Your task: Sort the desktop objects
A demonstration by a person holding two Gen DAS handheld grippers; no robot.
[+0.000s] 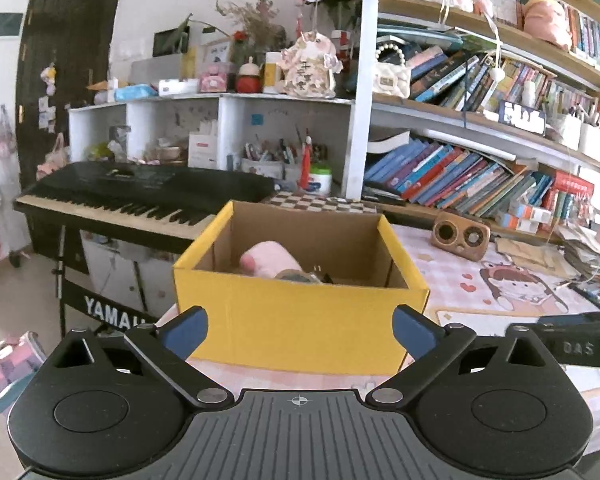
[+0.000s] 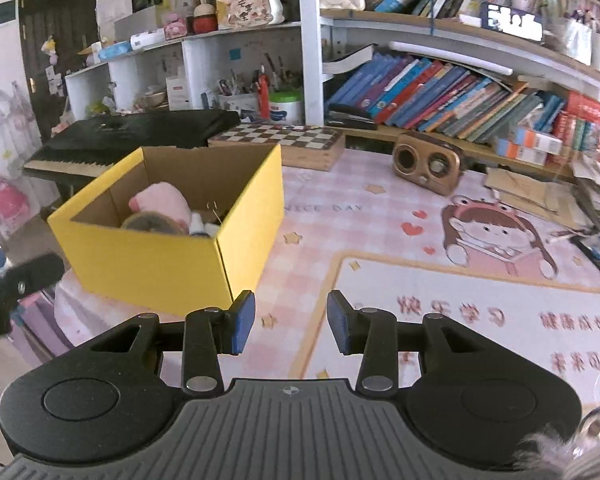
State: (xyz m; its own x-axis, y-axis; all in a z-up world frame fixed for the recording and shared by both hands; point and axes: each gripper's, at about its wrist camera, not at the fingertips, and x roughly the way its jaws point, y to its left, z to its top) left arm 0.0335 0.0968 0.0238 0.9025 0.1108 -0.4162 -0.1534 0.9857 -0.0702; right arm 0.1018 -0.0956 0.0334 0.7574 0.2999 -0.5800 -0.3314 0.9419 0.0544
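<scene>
The pink checked desk mat with a cartoon girl printed on it (image 2: 380, 216) covers the desk and gives the widest open room: from the right wrist view its middle and near part lie bare, from the box across to the piled papers at the far right. Behind it the wall of wooden shelves crowded with leaning books (image 2: 440, 88) closes off the back edge. To the left, past the desk's edge, stands the black electronic keyboard with white keys (image 1: 140, 196), lower than the desk top.

The open yellow cardboard box with a plain brown inside (image 1: 300, 312) sits at the desk's near left corner, its left wall close to the desk edge. Inside it lie a pink plush toy (image 2: 162, 200), a grey-brown furry thing touching it, and some small items too dim to name. Behind the box, at the back of the mat, rests a brown-and-white chequered wooden board (image 2: 284, 140); well to its right stands a small brown wooden speaker with two round dials (image 2: 428, 162), clear of the box.

The left gripper (image 1: 300, 330) hangs just before the box's near wall, its blue-padded jaws spread wide to either side with nothing between them. The right gripper (image 2: 291, 322) hovers over bare mat just right of the box's near corner, jaws drawn close but apart, with a gap between the pads and nothing held.
</scene>
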